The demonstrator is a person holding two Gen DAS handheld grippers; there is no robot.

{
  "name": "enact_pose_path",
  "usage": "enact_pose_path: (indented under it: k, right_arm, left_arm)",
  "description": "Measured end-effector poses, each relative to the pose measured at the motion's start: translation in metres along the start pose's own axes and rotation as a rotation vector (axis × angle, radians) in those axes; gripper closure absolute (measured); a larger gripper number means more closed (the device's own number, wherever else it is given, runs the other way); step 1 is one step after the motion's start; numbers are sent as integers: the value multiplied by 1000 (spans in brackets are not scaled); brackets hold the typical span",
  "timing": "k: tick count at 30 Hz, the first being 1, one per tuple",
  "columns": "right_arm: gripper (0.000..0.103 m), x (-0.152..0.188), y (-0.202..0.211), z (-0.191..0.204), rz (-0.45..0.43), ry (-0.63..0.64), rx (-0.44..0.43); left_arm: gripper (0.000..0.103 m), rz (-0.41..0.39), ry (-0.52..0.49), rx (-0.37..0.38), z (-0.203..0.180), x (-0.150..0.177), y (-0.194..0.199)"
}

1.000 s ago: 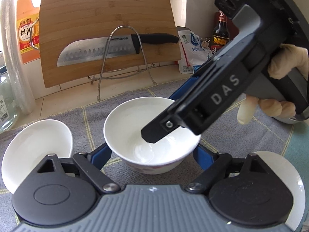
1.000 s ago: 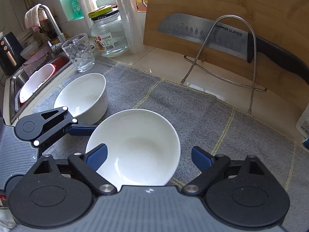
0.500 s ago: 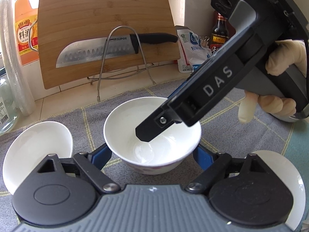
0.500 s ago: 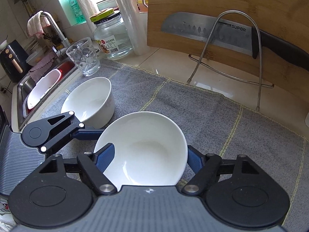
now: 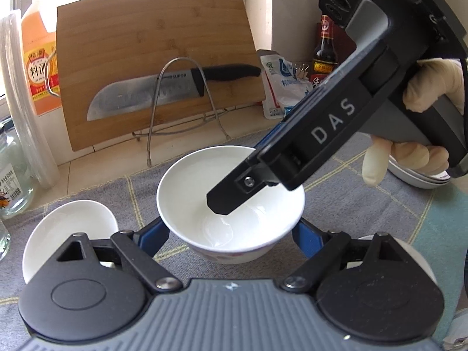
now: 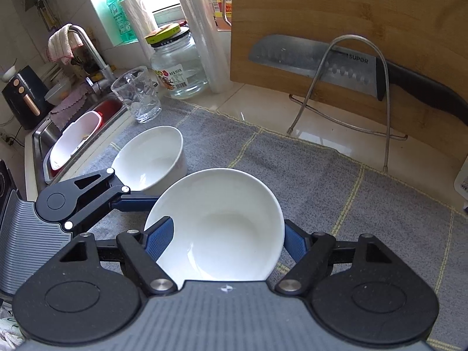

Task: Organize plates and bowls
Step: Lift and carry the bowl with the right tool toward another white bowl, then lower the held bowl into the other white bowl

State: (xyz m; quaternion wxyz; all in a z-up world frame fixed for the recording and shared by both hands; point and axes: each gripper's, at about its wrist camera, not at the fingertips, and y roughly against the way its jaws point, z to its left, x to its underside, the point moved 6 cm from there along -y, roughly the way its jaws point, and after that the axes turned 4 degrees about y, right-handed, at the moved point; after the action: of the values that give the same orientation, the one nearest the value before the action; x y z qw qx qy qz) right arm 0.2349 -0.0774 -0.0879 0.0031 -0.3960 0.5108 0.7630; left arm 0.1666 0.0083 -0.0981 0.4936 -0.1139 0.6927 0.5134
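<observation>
Two white bowls stand on the grey mat. The right gripper (image 6: 228, 234) fingers straddle the nearer bowl (image 6: 222, 228); grasp unclear. The left gripper (image 5: 231, 234) fingers flank it, spread wide. The second bowl (image 6: 152, 158) sits towards the sink edge. Plates (image 5: 415, 175) are half hidden.

Two close wrist views, shared bowl (image 5: 231, 204)

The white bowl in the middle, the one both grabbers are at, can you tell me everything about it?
The round white glazed bowl looks like ceramic, shiny inside, with a faint reddish pattern low on its outer wall. It sits upright on the grey checked cloth, open side up and empty. The left gripper has its blue-padded jaws on either side of the bowl near its base. The right gripper straddles the rim, one jaw inside and one outside. Another white bowl stands apart beside it.
</observation>
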Motion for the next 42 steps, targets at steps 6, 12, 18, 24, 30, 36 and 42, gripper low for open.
enact_pose_path:
  k: [6, 12, 18, 24, 30, 36, 42]
  right_arm:
    - [19, 6, 14, 10, -15, 8, 2]
    - [19, 12, 30, 23, -29, 27, 10]
    - [19, 22, 45, 35, -43, 36, 11]
    - [19, 36, 55, 45, -46, 32, 13]
    - [19, 52, 67, 51, -62, 0, 23]
    - [19, 69, 74, 54, -48, -29, 35]
    - [19, 85, 83, 57, -38, -46, 46]
  left_arm:
    - [13, -14, -15, -3, -11, -1, 18]
    - [13, -27, -17, -4, -22, 0, 34]
    - [13, -31, -10, 0, -34, 4, 51]
    - [13, -29, -18, 5, -47, 11, 65]
    - [13, -17, -23, 31, -56, 17, 72]
    - [13, 7, -43, 61, -68, 26, 75]
    - [13, 22, -54, 92, -77, 32, 78]
